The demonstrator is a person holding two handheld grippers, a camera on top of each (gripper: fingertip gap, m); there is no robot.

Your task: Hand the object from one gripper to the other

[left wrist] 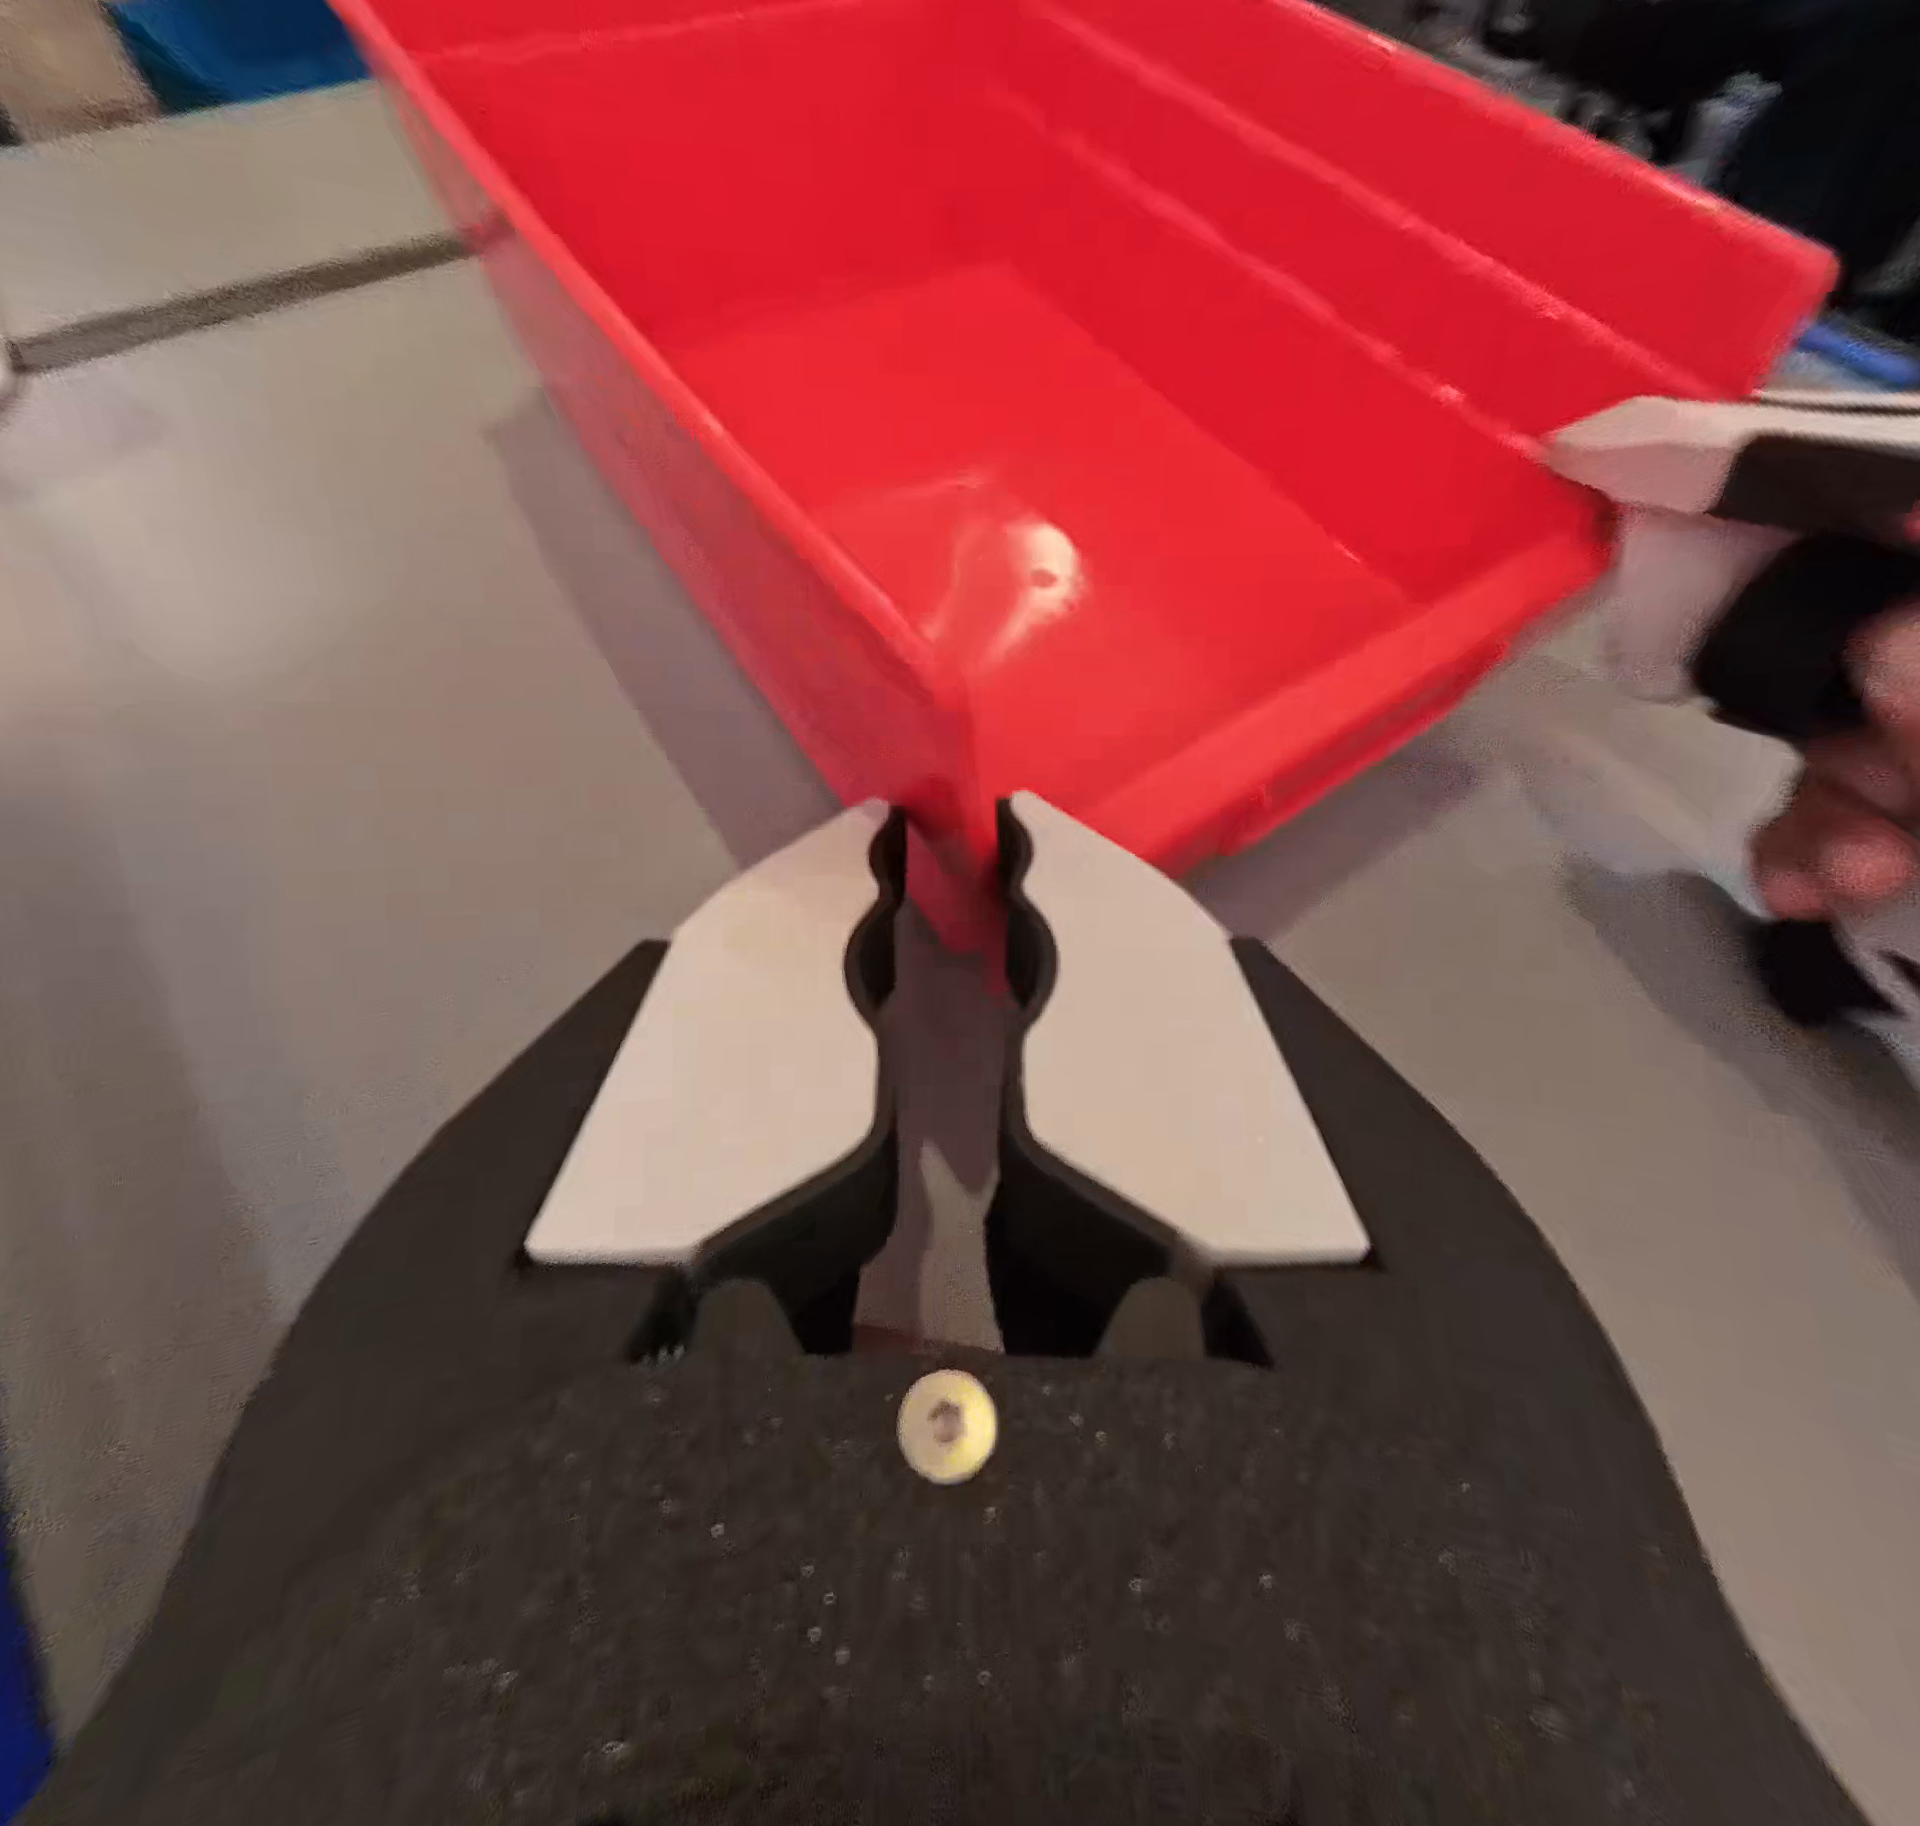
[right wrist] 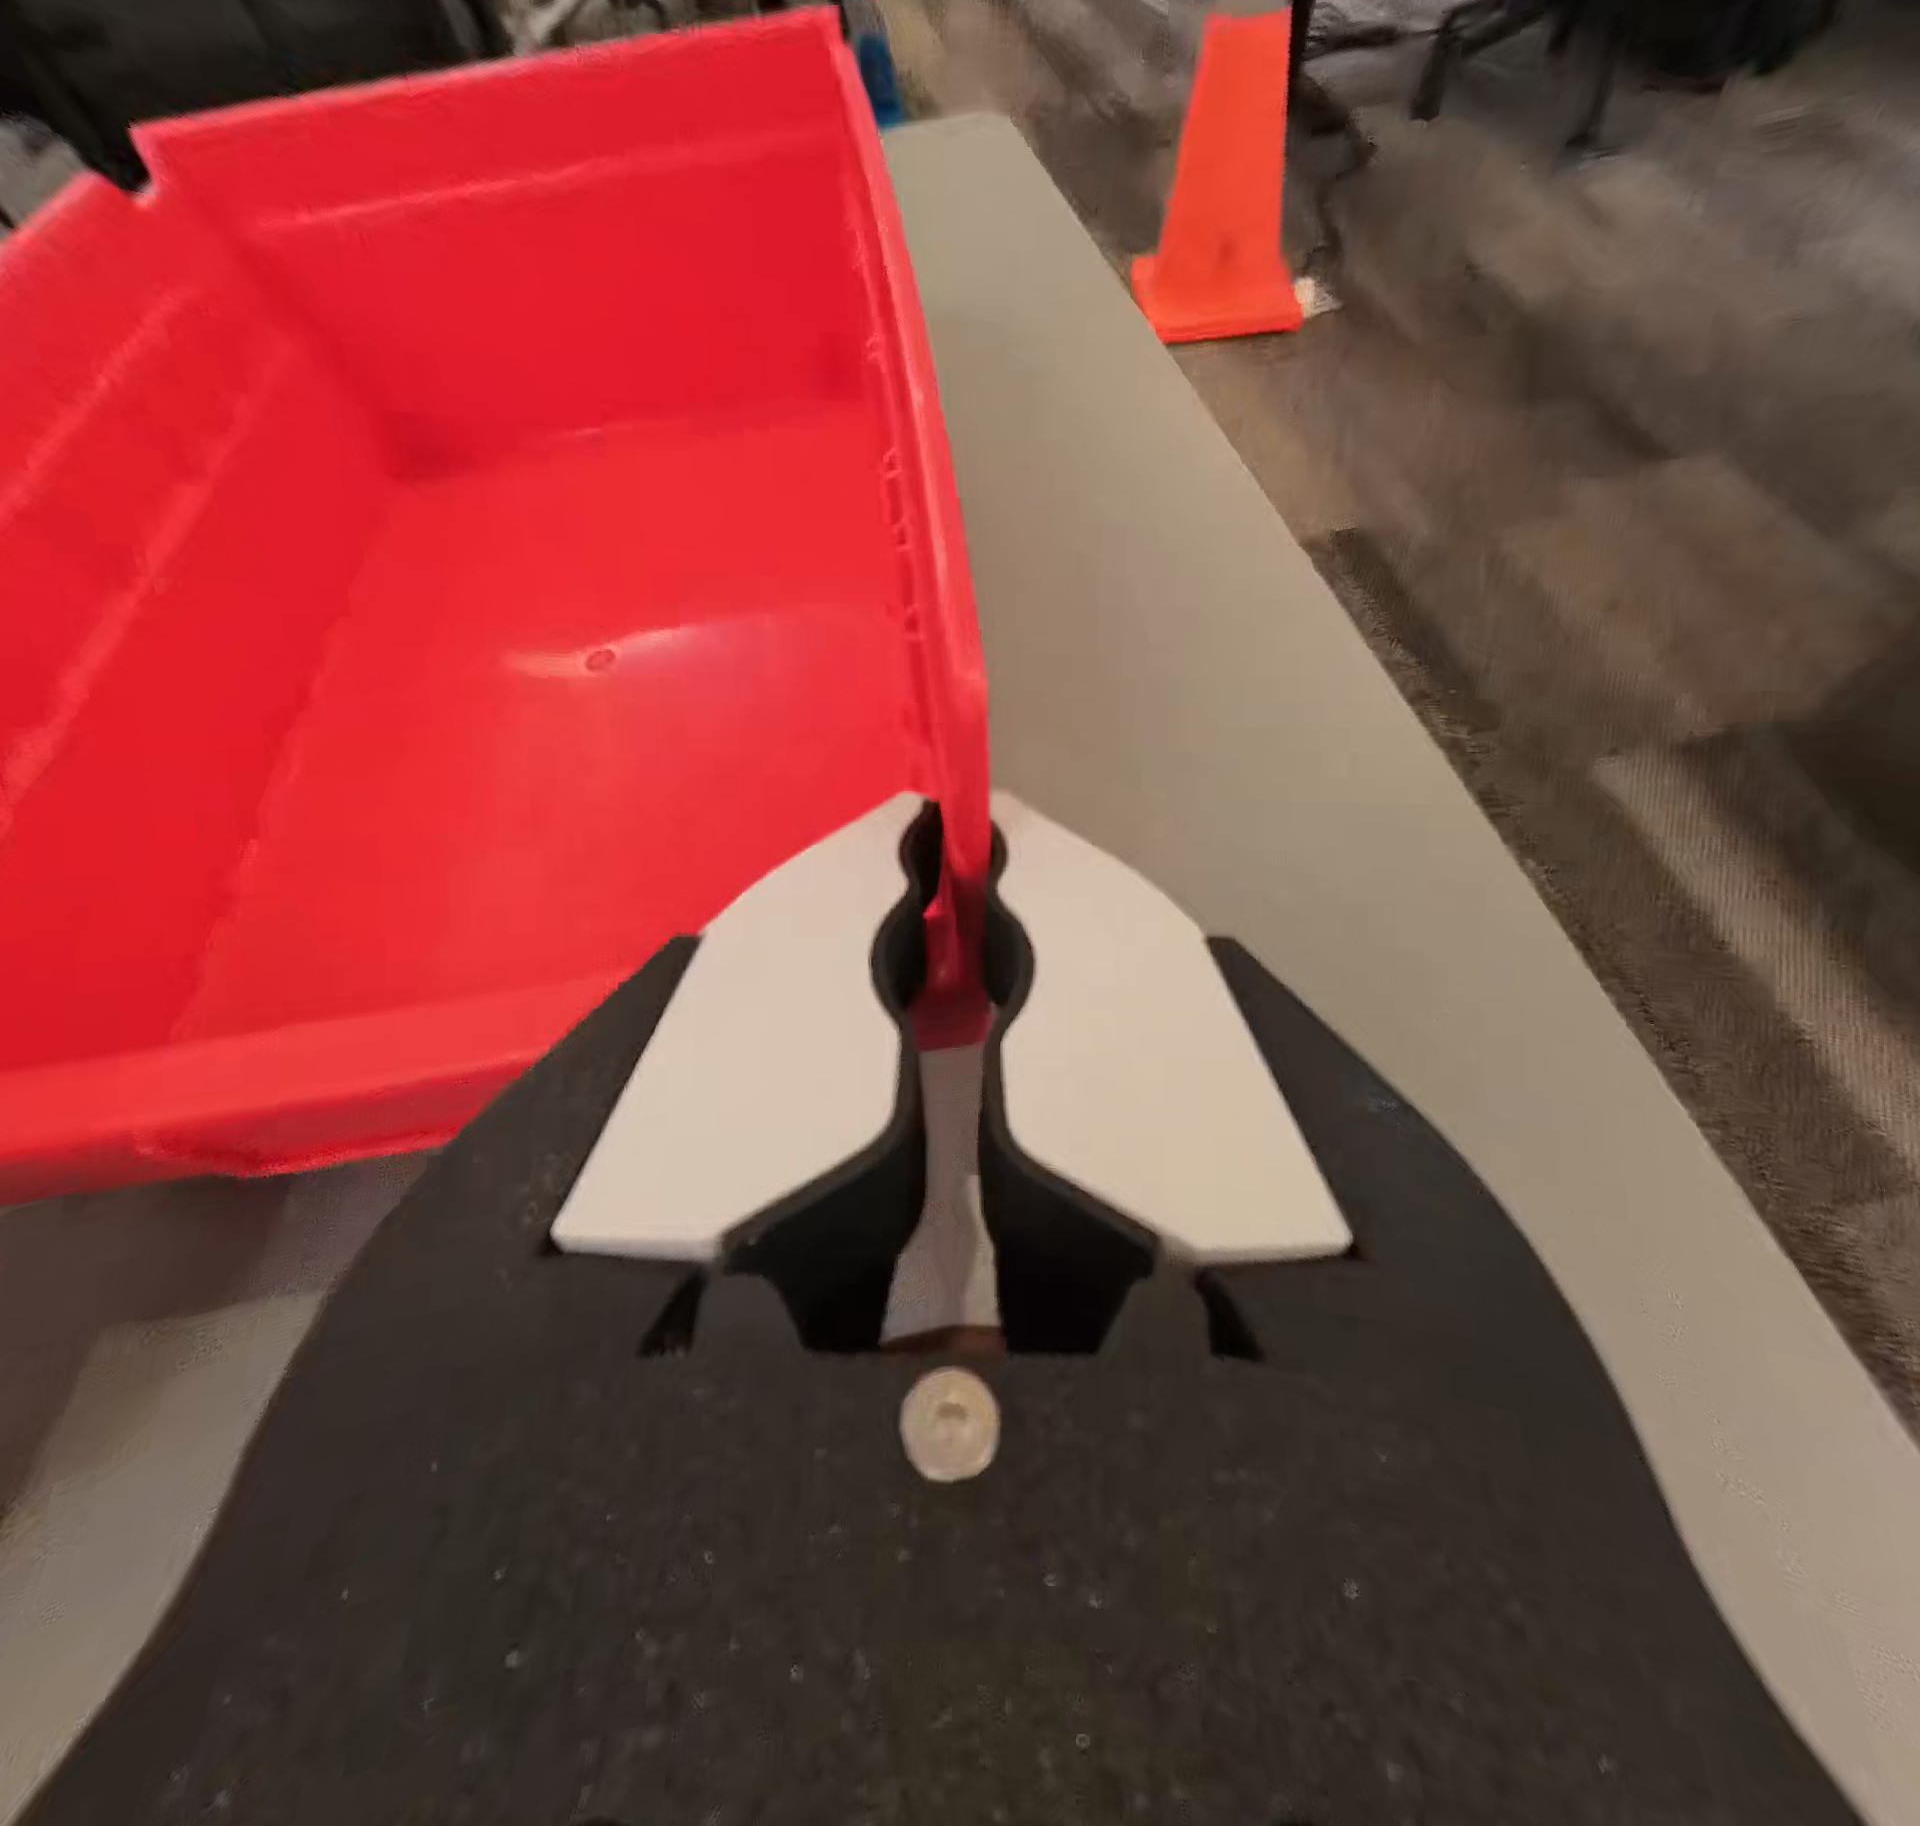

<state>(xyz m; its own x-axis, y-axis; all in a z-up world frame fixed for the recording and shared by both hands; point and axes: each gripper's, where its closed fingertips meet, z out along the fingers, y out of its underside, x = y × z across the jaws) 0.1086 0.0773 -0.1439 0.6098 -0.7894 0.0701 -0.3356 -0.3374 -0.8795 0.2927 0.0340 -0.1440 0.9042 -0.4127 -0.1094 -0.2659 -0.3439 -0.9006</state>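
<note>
An empty red plastic bin fills the left wrist view, tilted above the grey table. My left gripper is shut on the bin's near corner. My right gripper is shut on the rim of the bin at its right wall. The right gripper also shows in the left wrist view, at the bin's right corner, with a hand behind it. Both grippers hold the bin at once.
The table's right edge runs close by the right gripper, with carpet floor beyond. An orange traffic cone stands on the floor. A blue bin sits past the table's far left. Chairs and table legs stand in the background.
</note>
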